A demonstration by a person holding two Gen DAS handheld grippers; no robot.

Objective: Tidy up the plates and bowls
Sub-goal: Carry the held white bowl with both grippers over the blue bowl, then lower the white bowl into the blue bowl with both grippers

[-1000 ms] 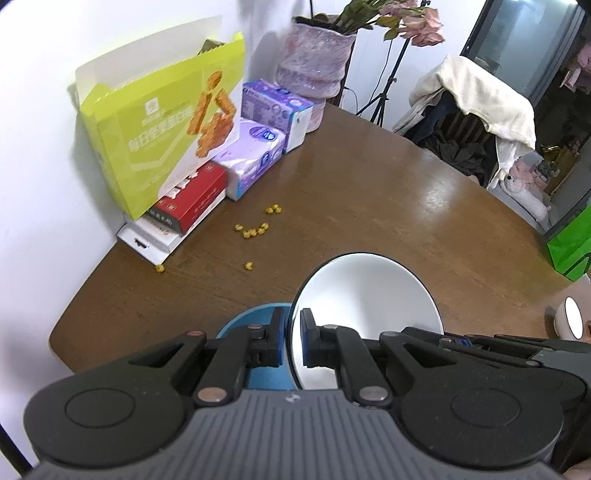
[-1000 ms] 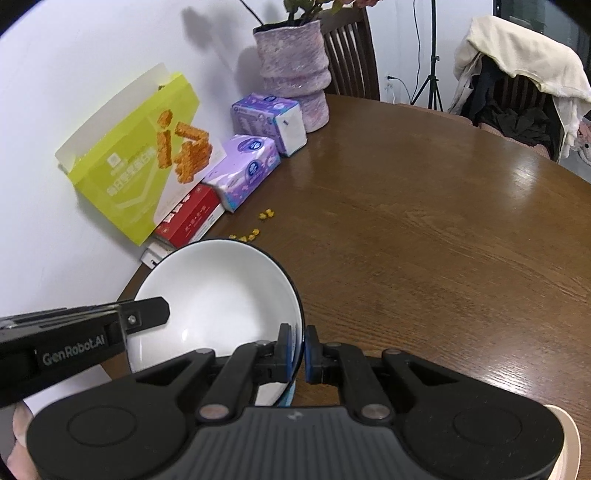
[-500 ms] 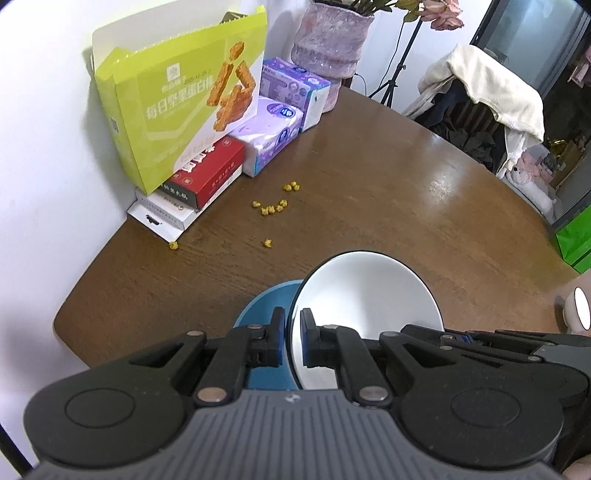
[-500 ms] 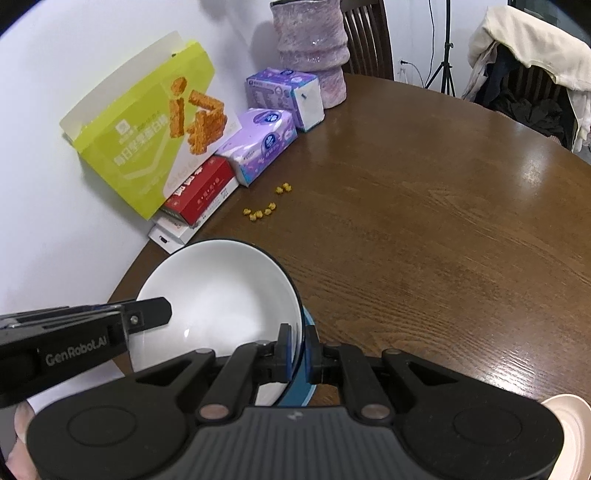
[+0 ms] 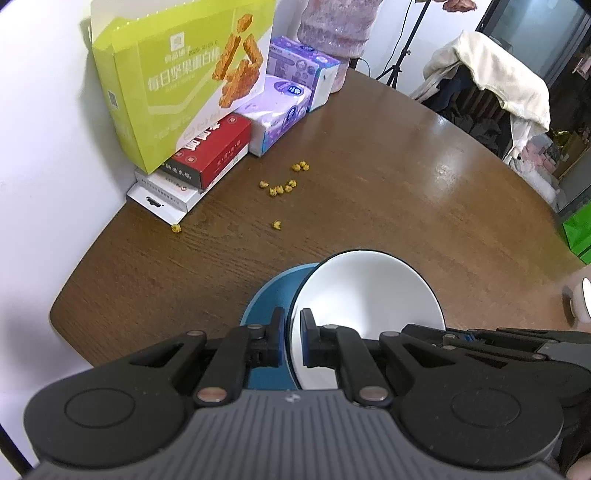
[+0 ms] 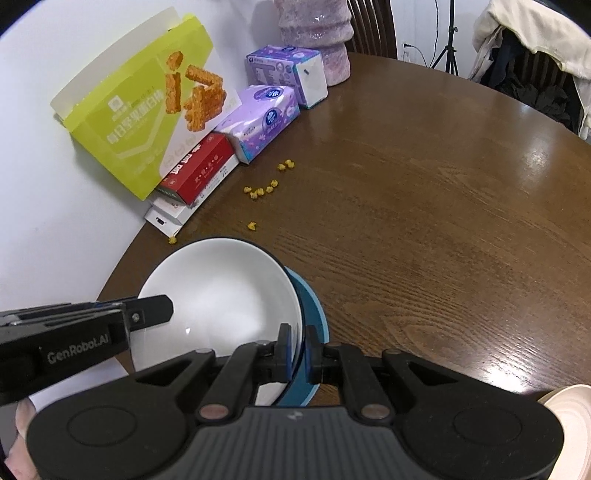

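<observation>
Item: white bowl (image 5: 369,306) with dark rim, round, no long axis; I see it tilted, hollow facing up toward both cameras, over a blue plate (image 5: 273,295) at the near table (image 5: 388,206) edge. My left tool (image 5: 292,341) and right tool (image 6: 300,354) are each clamped on opposite rim edges. Table: dark wood, yellow crumbs (image 5: 282,184) scattered. Against the white wall: green snack box (image 5: 177,85), red box (image 5: 210,151), tissue packs (image 5: 280,107), pink vase (image 5: 336,29). Beyond: draped chair (image 5: 491,81)
</observation>
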